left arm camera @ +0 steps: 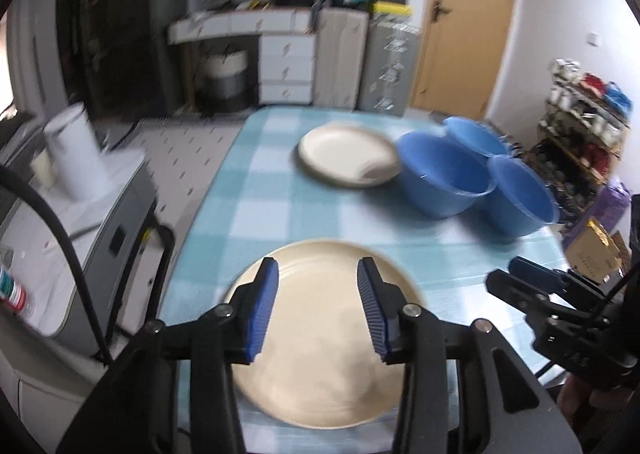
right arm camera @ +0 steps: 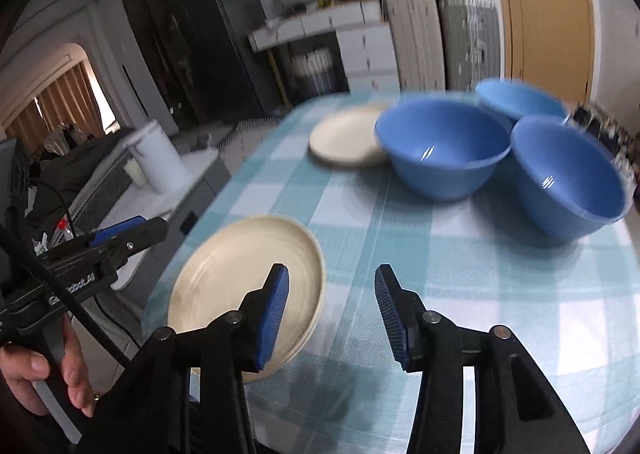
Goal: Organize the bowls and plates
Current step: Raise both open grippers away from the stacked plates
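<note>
A cream plate lies at the near left of the checked table, below my left gripper, which is open with nothing between its fingers. In the right wrist view this plate shows layered rims, as a small stack. My right gripper hangs open and empty over the cloth just right of it. A second cream plate sits at the far side. Three blue bowls stand upright in a cluster to its right.
The table wears a blue-and-white checked cloth, and its left edge drops beside a grey cabinet bearing a white cylinder. White drawers and a wooden door stand behind. A hand holds the left gripper's handle.
</note>
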Motion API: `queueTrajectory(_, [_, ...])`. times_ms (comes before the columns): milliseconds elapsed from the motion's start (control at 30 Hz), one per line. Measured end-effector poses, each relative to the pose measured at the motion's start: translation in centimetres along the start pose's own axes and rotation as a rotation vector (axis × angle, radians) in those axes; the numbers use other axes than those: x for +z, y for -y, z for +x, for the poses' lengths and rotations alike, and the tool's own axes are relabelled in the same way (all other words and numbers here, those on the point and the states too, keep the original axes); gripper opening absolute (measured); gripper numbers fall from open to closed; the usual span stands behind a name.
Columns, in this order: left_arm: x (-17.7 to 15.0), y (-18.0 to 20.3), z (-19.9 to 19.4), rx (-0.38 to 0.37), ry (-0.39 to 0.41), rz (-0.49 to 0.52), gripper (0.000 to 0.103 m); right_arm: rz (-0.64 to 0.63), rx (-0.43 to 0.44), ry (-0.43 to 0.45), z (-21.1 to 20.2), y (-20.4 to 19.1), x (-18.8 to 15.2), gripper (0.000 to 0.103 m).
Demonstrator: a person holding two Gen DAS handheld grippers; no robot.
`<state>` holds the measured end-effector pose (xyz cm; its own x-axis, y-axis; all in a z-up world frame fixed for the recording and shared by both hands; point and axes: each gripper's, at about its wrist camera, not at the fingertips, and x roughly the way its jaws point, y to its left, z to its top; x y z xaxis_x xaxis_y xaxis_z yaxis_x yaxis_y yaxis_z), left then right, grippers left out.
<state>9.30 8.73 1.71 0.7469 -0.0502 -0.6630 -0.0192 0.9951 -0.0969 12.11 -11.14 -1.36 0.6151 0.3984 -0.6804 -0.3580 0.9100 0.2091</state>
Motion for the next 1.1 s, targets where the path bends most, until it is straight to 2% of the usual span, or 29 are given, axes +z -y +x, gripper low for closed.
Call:
queueTrajectory(133, [0.2,2.9,-1.2,-0.035,0.048,0.03,0.044,-0.019,-0.044,0.101,-2.9,1.0,-0.2,0.051])
queueTrajectory(233, [0.0,4.1,-2.0,-0.058,0.088,0.018,0.047,0.009,-0.067,0.152,-4.6,2.3,-0.3,0.066])
queueTrajectory(267, [-0.1,4.4,-2.2,-0.062,0.101,0.012,0.047,0.021,-0.068,0.165,-5.0,2.8,-0.4,0.074])
queueTrajectory(400, [-0.7,5.1,-2.4,-0.057,0.138,0.0,0.048,0.046,-0.099,0.225,-6.6,4.6,-1.0,0.085])
queueTrajectory(633, [-1.4,6.2,-1.4,-0.047,0.13,0.013,0.049,0.025,-0.118,0.244,-7.3,6.0,-2.1,0.091])
queueTrajectory(800, [-1.8,6.0,-0.8,-0.039,0.145,0.005,0.059,0.001,-0.114,0.253,-7.3,5.5,-2.5,0.1])
queueTrajectory(1100, [-2.4,6.0,0.1,-0.018,0.146,0.021,0.061,-0.033,-0.127,0.208,-5.9,4.8,-2.7,0.102])
